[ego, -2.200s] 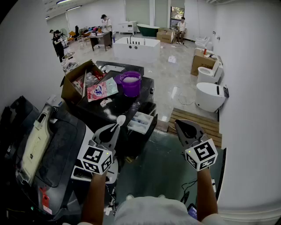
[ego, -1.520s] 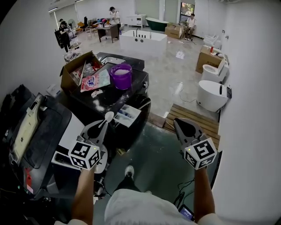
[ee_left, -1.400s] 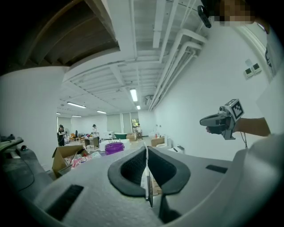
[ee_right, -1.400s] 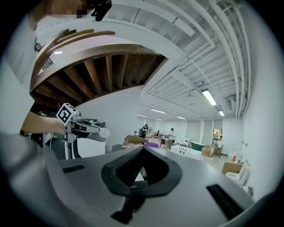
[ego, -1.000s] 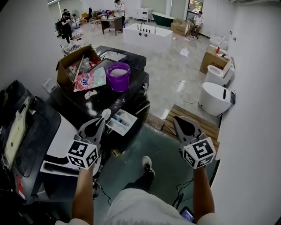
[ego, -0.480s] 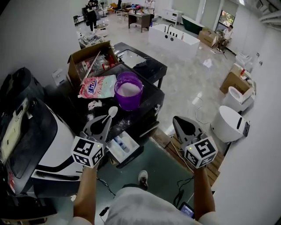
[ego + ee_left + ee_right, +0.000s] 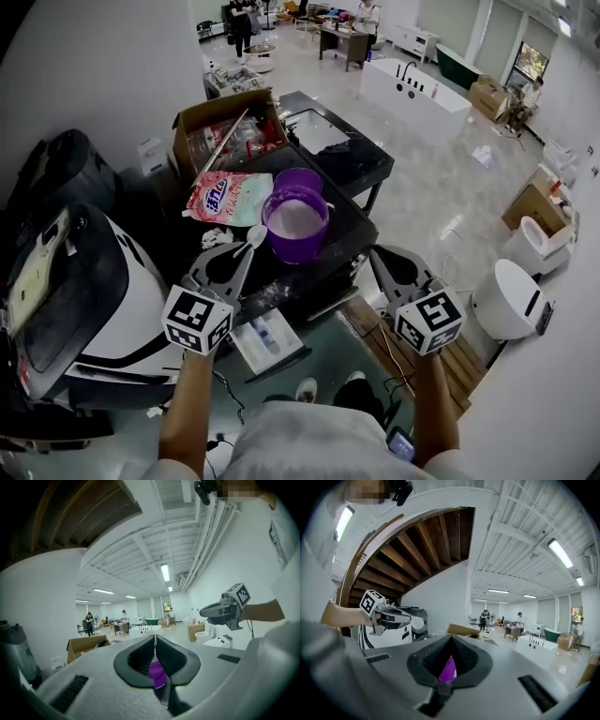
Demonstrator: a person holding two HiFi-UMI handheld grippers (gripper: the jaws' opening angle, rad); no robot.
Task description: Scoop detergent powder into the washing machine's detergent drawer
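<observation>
My left gripper [image 7: 244, 253] is shut on the handle of a white spoon [image 7: 255, 234], whose bowl sits just left of a purple bucket [image 7: 296, 221] holding white powder. The bucket stands on a black machine top [image 7: 352, 220]. The open detergent drawer [image 7: 268, 340] juts out below, near my left forearm. In the left gripper view the jaws [image 7: 155, 637] pinch the thin spoon handle [image 7: 154, 645], with purple showing behind. My right gripper [image 7: 377, 255] is shut and empty, right of the bucket; its own view [image 7: 451, 637] shows purple past the closed jaws.
A pink detergent bag [image 7: 228, 197] lies left of the bucket, with an open cardboard box [image 7: 220, 127] behind it. A white and black washing machine [image 7: 103, 291] stands at the left. A white toilet [image 7: 511, 298] and wooden slats [image 7: 464, 361] are on the right. People stand far back.
The view has swung so the bucket and machine top now lie directly ahead of both grippers. The spoon bowl has come up beside the bucket's rim. The drawer now sits below the left gripper.
</observation>
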